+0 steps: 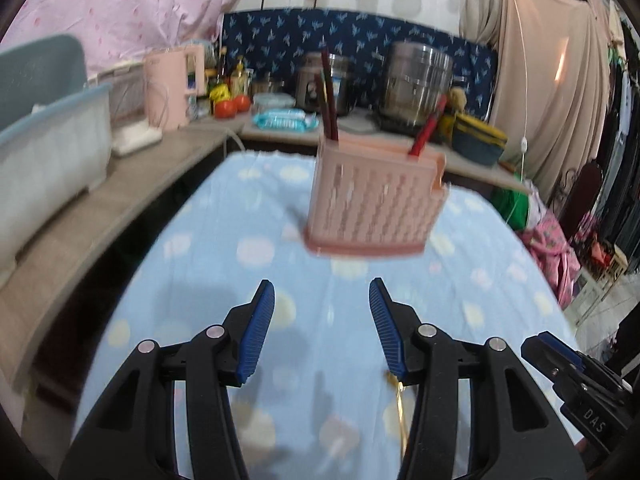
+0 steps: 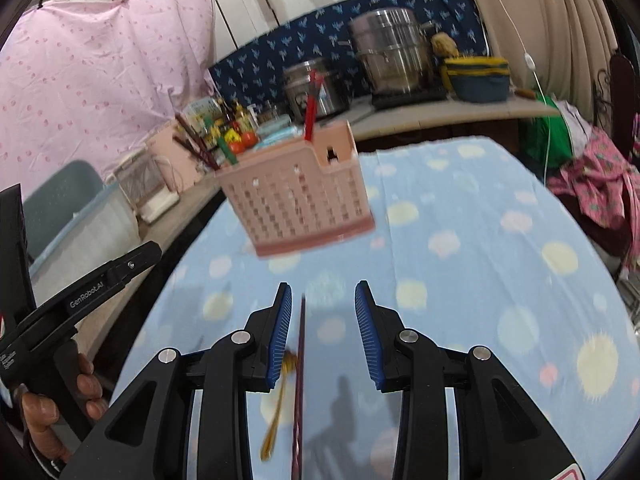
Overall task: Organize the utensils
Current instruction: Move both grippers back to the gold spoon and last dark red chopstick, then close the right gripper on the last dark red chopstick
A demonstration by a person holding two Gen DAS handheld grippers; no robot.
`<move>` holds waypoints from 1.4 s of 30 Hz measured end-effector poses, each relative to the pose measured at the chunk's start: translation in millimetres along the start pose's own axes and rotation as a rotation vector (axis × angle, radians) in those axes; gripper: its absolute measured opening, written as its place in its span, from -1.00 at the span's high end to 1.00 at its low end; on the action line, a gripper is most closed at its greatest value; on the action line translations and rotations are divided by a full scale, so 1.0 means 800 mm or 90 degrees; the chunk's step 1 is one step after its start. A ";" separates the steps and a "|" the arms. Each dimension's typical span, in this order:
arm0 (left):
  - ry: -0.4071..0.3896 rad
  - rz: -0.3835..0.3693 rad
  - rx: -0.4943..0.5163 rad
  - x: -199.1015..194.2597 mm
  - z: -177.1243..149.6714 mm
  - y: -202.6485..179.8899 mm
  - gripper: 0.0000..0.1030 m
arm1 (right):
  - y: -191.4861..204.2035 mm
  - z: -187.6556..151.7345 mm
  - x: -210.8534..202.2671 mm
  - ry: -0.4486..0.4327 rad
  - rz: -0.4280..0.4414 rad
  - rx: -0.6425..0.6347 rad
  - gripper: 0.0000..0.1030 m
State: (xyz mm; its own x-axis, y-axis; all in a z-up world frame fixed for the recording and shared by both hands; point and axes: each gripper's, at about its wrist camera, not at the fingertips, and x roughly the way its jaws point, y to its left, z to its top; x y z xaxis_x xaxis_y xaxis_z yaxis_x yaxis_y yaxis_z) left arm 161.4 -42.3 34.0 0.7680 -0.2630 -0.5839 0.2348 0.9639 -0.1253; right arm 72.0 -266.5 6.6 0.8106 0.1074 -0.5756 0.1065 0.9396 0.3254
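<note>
A pink slotted utensil holder stands on the blue dotted cloth; it also shows in the right wrist view. Dark chopsticks and a red utensil stick out of it. My left gripper is open and empty, short of the holder. My right gripper is open above a dark chopstick and a gold spoon that lie on the cloth between and below its fingers. The gold spoon's handle also shows in the left wrist view.
A wooden counter runs along the left and back, with a blue tub, a pink kettle, tomatoes, steel pots and a lunch bag. Clothes lie at the right.
</note>
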 end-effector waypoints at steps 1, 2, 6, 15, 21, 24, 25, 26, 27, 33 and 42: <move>0.014 -0.003 -0.002 -0.001 -0.014 0.000 0.09 | 0.000 -0.011 -0.002 0.006 -0.007 -0.002 0.34; 0.021 -0.003 -0.003 -0.002 -0.022 0.000 0.09 | 0.001 -0.025 -0.004 0.015 -0.013 -0.006 0.34; 0.049 -0.004 -0.002 -0.006 -0.055 -0.001 0.09 | 0.006 -0.065 -0.008 0.051 -0.015 -0.017 0.34; 0.083 0.000 0.002 -0.013 -0.094 -0.008 0.09 | 0.026 -0.125 -0.008 0.103 0.002 -0.045 0.40; 0.097 -0.002 0.010 -0.014 -0.107 -0.015 0.09 | 0.031 -0.137 -0.004 0.116 0.007 -0.049 0.47; 0.102 -0.002 0.012 -0.014 -0.110 -0.015 0.08 | 0.031 -0.140 -0.004 0.117 0.007 -0.047 0.49; 0.103 -0.002 0.013 -0.014 -0.110 -0.015 0.06 | 0.030 -0.140 -0.003 0.118 0.007 -0.047 0.51; 0.104 -0.001 0.014 -0.014 -0.111 -0.015 0.05 | 0.031 -0.141 -0.002 0.120 0.007 -0.047 0.56; 0.104 0.000 0.016 -0.014 -0.112 -0.015 0.03 | 0.031 -0.142 -0.001 0.121 0.006 -0.047 0.58; 0.110 0.001 0.022 -0.012 -0.114 -0.018 0.02 | 0.031 -0.144 0.001 0.123 0.003 -0.044 0.64; 0.118 0.001 0.022 -0.010 -0.119 -0.020 0.02 | 0.024 -0.147 0.007 0.135 -0.005 -0.040 0.81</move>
State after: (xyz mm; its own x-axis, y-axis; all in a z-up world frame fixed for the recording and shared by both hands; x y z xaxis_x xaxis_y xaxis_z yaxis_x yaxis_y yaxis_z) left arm 94.9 -51.8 -35.6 0.6464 -0.2461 -0.7222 0.2565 0.9615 -0.0981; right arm 10.9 -209.3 -78.6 0.6696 0.1605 -0.7251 0.0698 0.9584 0.2767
